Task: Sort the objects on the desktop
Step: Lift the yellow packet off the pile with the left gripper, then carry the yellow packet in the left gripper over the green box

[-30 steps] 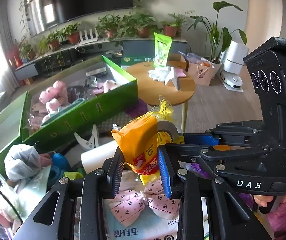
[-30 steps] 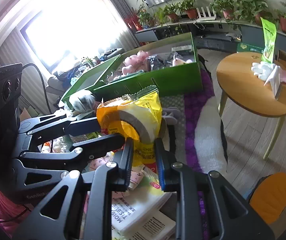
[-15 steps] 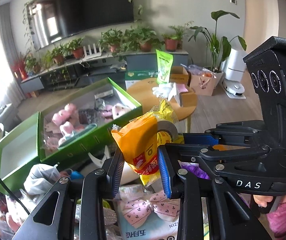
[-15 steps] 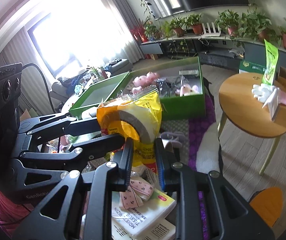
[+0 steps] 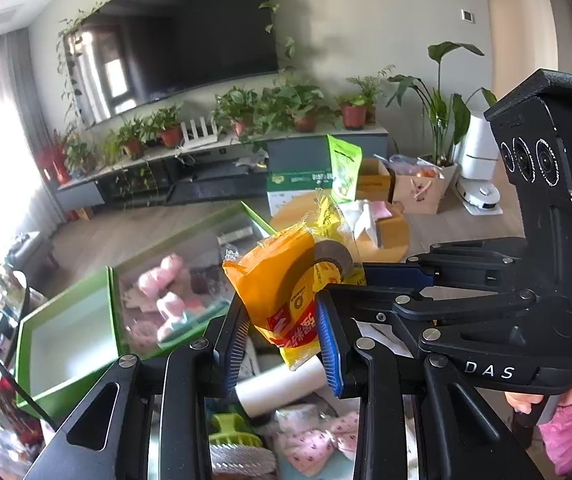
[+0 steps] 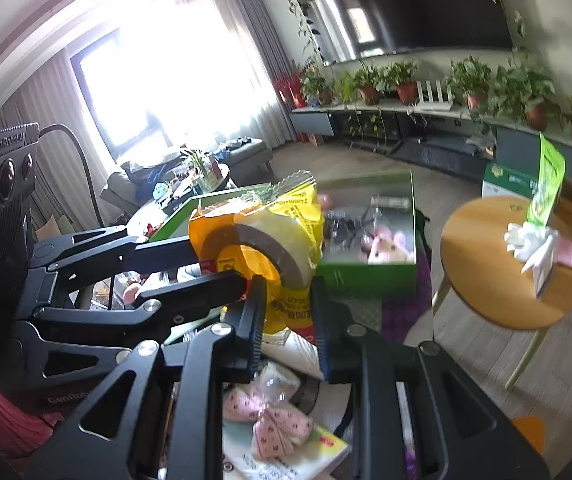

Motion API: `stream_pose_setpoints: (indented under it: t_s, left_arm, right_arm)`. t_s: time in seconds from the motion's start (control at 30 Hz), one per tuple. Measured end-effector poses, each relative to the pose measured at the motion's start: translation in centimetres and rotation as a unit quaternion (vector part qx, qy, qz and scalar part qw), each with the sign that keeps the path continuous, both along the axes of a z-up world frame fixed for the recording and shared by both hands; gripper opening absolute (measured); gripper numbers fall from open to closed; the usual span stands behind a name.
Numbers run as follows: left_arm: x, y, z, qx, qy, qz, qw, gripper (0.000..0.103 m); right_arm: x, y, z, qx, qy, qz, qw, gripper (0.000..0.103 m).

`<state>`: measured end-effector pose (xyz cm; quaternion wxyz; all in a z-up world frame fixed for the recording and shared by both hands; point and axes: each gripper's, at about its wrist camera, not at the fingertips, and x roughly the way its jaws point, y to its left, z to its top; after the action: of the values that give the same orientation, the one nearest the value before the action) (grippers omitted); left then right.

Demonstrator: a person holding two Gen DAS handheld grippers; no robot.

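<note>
Tape roll in its yellow-orange wrapper [image 5: 289,280] sits pinched from two sides: the left gripper [image 5: 282,328] has its pads narrowed onto the lower end of the packet, and the right gripper [image 6: 287,312] is clamped on the same packet's bottom edge, its black body reaching in from the right of the left wrist view. Both hold it in the air, above the cluttered desktop.

Compared with a second ago, the clutter has dropped lower in both views and more of the room behind shows: the television [image 5: 182,36] now fills the upper part of the left view. The grip on the packet looks unchanged. I judge the packet has been lifted clear of the pile and is ready to be carried, probably toward the open green box [image 5: 86,332] at far left.

Only the left view shows the white roller [image 5: 282,388] and green brush [image 5: 230,432] lying directly beneath. The right view alone shows the tape's grey core face-on [image 6: 270,252], the pink bow [image 6: 274,420] on a tissue pack below, and the round wooden table [image 6: 497,264] whole, well apart to the right.
</note>
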<state>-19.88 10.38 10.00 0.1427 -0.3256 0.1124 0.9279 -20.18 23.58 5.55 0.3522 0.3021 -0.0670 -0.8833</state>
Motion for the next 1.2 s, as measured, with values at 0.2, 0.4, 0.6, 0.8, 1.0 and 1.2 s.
stream_pose_setpoints:
  t_s: [0.2, 0.4, 0.6, 0.8, 1.0, 1.2]
  left_arm:
    - [-1.6, -0.5, 1.6, -0.004, 0.019, 0.002, 0.9998, 0.033]
    - [-3.1, -1.2, 2.7, 0.002, 0.029, 0.0, 0.9996, 0.033]
    - [-4.8, -1.8, 3.6, 0.003, 0.038, 0.007, 0.9992, 0.032]
    - [-7.2, -2.5, 4.1, -0.004, 0.041, 0.014, 0.999, 0.031]
    - [-9.6, -3.5, 4.1, 0.0, 0.041, 0.016, 0.9991, 0.031]
    - [-12.2, -4.5, 3.5, -0.001, 0.041, 0.013, 0.9991, 0.031]
  right_arm:
    - [-1.5, -0.5, 1.5, -0.013, 0.013, 0.001, 1.0, 0.024]
    - [-2.9, -1.0, 2.9, -0.016, 0.021, -0.004, 1.0, 0.024]
    - [-4.4, -1.6, 4.0, -0.018, 0.029, -0.002, 0.999, 0.024]
    - [-6.7, -2.3, 4.3, -0.026, 0.029, 0.002, 0.999, 0.023]
    - [-8.9, -3.5, 4.7, -0.025, 0.029, 0.002, 0.999, 0.023]
    - [-11.2, -4.2, 4.5, -0.025, 0.028, 0.0, 0.999, 0.023]
